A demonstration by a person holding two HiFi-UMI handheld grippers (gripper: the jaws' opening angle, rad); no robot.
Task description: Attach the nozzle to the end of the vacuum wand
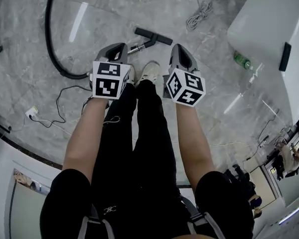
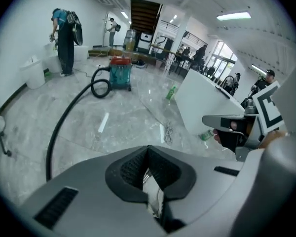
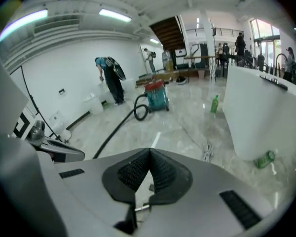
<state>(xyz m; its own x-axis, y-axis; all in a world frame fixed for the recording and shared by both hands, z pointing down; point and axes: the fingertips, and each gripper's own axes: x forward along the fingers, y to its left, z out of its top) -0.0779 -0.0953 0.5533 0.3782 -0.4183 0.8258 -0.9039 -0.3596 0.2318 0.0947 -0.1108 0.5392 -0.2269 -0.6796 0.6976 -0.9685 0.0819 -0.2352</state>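
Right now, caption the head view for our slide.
Shut left gripper and right gripper hover above a black T-shaped nozzle on marble floor.

The grey marble floor (image 1: 30,68) under me carried a black hose (image 1: 51,39), the nozzle (image 1: 153,36) meeting the wand (image 1: 135,48), a coiled grey cord (image 1: 199,15) and a green bottle (image 1: 242,60).

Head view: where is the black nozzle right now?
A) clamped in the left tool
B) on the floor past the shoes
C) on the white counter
B: the nozzle lies on the floor beyond the shoes; the left tool is shut on nothing.
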